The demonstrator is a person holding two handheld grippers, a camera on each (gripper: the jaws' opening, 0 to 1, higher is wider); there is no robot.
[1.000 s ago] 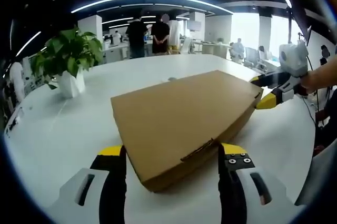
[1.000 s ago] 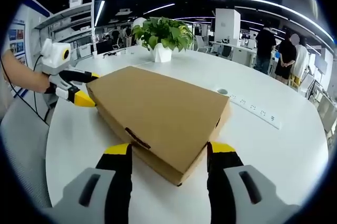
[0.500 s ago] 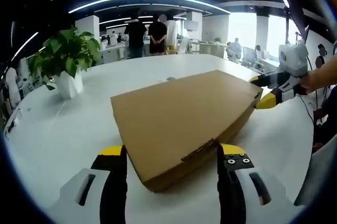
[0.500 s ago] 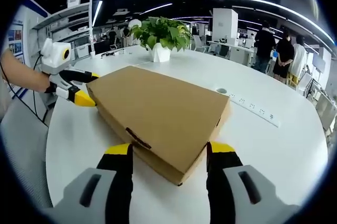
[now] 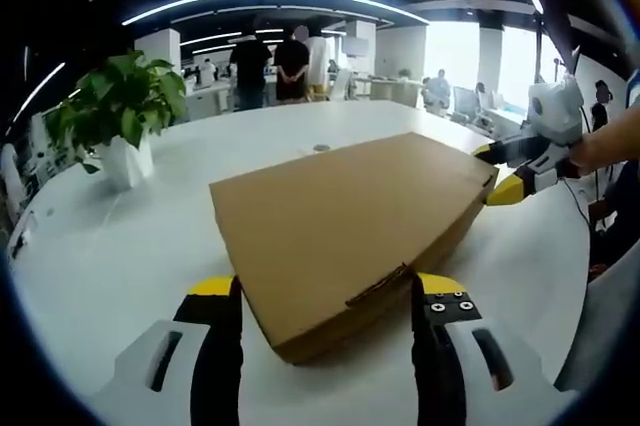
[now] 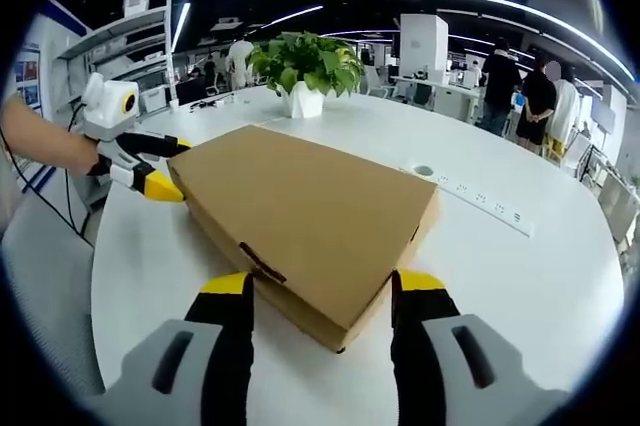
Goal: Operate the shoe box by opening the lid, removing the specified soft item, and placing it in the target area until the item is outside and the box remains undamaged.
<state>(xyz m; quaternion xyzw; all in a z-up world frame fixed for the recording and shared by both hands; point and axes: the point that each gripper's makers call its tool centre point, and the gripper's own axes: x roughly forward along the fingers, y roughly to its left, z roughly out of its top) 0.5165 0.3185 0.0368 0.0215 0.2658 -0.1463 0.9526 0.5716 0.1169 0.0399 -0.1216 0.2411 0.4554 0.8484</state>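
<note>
On the big white table (image 5: 100,246) sits the shoe box (image 5: 345,216), a flat brown cardboard one with the lid down, lying at an angle so each end points at a gripper. It's the biggest thing around by far; behind it there's a potted plant (image 5: 120,116) in a white pot, well apart from the box, and a power strip (image 6: 490,211) set into the tabletop. The left gripper (image 5: 328,291) has its jaws spread wide with one end corner of the box between them, and I can't tell if the pads actually touch the cardboard. The right gripper (image 6: 320,291) is the same deal at the opposite end, jaws open and straddling that corner, holding nothing as far as I can see. Handling-wise I'd guess the box is light and fairly stiff on the flat faces but easy to crush or crease at the edges, so squeezing hard is a bad idea. The lid looks like it has a small tuck tab (image 5: 375,286) on the near edge, and that edge seems like the spot to lift from while the other gripper steadies the base. The soft item must be inside, hidden for now.
</note>
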